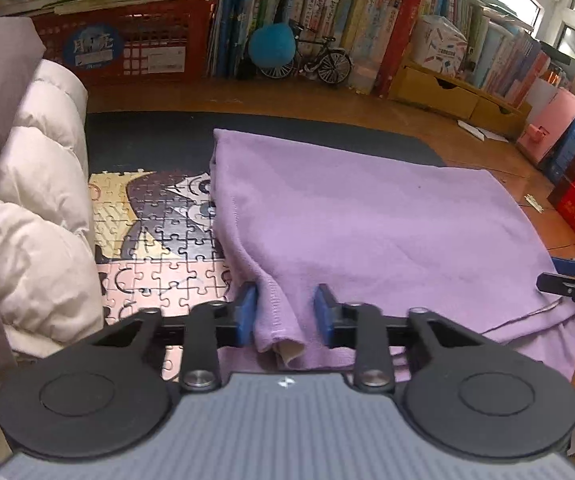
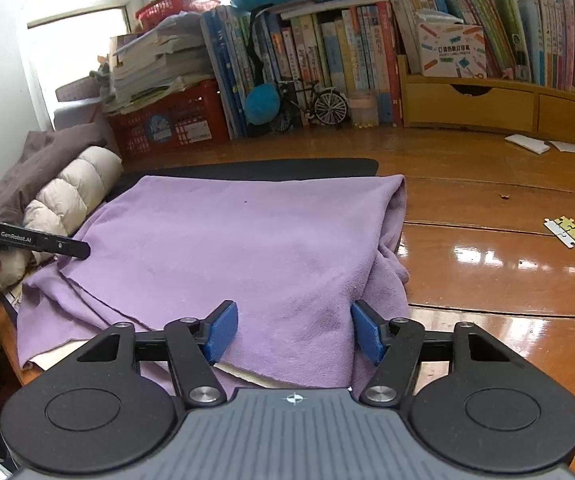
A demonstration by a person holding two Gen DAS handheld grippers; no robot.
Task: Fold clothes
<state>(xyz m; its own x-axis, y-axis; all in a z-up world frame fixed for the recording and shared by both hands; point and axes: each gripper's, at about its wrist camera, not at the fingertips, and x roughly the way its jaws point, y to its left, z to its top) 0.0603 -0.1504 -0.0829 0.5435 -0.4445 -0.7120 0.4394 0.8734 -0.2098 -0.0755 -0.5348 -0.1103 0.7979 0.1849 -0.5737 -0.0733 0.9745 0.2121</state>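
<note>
Two tools bear on one purple garment (image 1: 367, 220), folded flat on the wooden tabletop (image 2: 487, 264) over a black mat (image 1: 147, 140) and a jigsaw puzzle (image 1: 155, 224). Its long axis runs left to right across both views, the fold along the far edge. A cream puffer jacket (image 1: 35, 208) lies just beside it. The left tool (image 1: 285, 314) tilts downward at the near left corner, its blue pads partly closed around a raised pinch of cloth, the right pad not visibly touching. The right tool (image 2: 293, 334) tilts down at the near right corner, jaws wider, straddling bunched fabric without clamping it.
</note>
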